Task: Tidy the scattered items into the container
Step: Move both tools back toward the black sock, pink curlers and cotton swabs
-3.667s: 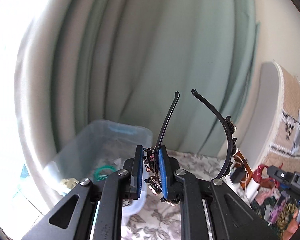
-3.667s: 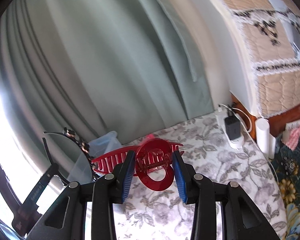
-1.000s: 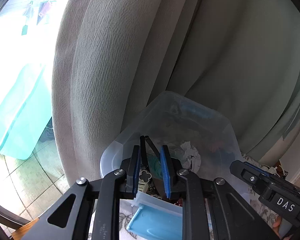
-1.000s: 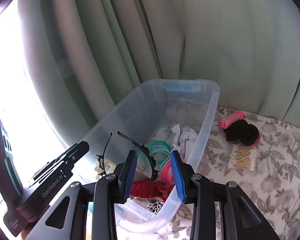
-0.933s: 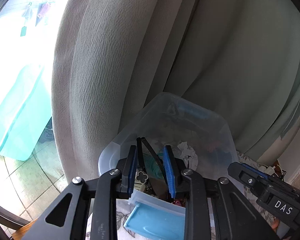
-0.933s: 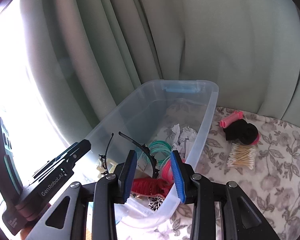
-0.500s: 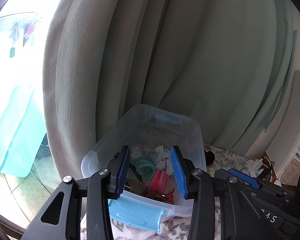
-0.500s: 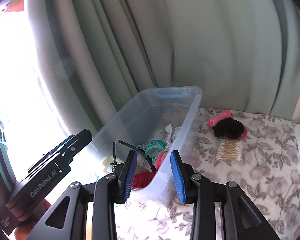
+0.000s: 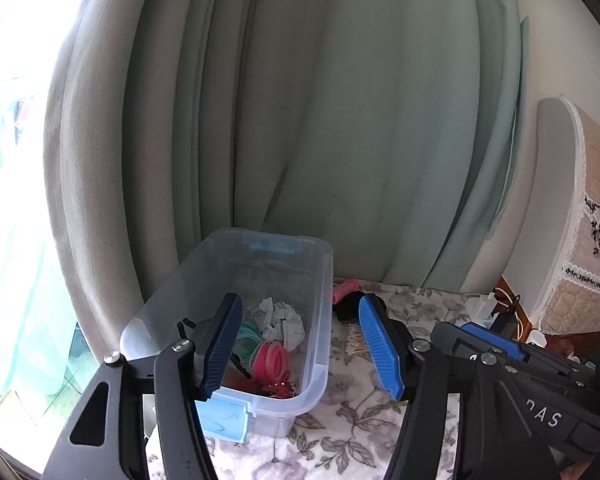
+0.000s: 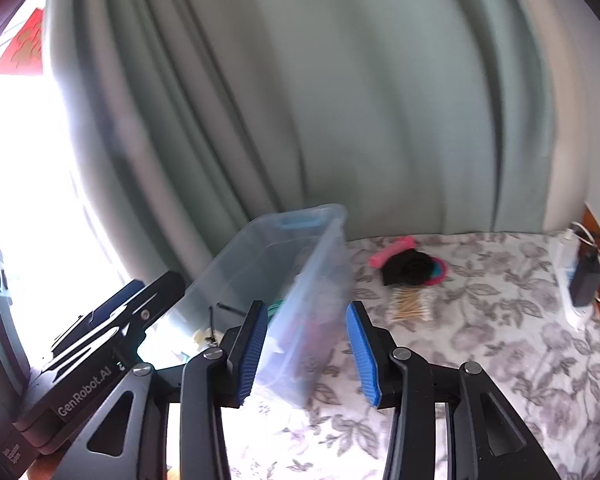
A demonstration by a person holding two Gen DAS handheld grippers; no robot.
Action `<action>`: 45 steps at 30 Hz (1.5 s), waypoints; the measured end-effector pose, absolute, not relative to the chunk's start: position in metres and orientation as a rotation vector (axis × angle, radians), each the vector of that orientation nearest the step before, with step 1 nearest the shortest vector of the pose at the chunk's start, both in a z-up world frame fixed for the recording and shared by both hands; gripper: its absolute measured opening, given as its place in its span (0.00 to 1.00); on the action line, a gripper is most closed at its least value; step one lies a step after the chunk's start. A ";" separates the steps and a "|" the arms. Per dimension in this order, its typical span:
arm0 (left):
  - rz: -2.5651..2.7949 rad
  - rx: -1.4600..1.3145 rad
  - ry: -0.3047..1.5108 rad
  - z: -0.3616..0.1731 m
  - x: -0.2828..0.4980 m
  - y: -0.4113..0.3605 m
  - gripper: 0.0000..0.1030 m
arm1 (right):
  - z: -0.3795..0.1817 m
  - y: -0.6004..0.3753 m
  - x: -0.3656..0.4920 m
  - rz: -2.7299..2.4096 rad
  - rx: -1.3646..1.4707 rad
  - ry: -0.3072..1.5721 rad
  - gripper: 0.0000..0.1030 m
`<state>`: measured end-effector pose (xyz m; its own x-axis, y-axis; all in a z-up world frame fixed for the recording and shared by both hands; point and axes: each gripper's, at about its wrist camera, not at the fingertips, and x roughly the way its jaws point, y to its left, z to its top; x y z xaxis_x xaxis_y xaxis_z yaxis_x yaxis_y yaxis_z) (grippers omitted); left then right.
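A clear plastic bin [image 9: 320, 344] [image 10: 320, 264] stands at the table's left end by the curtain. It holds a black headband [image 9: 186, 326], a red hair clip [image 9: 276, 388], pink hair ties [image 9: 270, 362], teal hair ties [image 9: 246, 338] and crumpled paper [image 9: 278, 318]. My left gripper [image 9: 300, 344] is open and empty, raised above the bin's near end. My right gripper [image 10: 306, 344] is open and empty, at the bin's near right side. On the cloth to the right lie a pink roller [image 10: 392, 256], a black scrunchie [image 10: 410, 266] and cotton swabs [image 10: 410, 306].
A floral tablecloth [image 10: 480, 344] covers the table. A white power strip with a black charger [image 10: 584, 280] lies at the right edge. Green curtains [image 9: 340, 120] hang behind the bin. A quilted cover [image 9: 592, 216] stands at the far right.
Both grippers let go of the headband and the red clip into the bin, opened wide and pulled back and up. The views swung right toward the table.
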<state>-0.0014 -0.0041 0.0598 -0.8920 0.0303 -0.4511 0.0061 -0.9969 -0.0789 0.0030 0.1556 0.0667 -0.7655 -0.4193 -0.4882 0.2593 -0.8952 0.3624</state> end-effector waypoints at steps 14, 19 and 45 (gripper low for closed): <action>2.862 -0.873 0.114 0.046 -0.010 0.076 0.62 | 0.020 0.250 -0.004 -2.718 0.905 -0.649 0.45; 2.822 -0.965 0.156 0.026 -0.019 0.088 0.62 | -0.005 0.273 -0.013 -2.717 0.977 -0.726 0.45; 2.823 -1.255 0.143 -0.108 -0.156 0.104 0.71 | -0.115 0.286 -0.079 -2.652 1.321 -0.744 0.53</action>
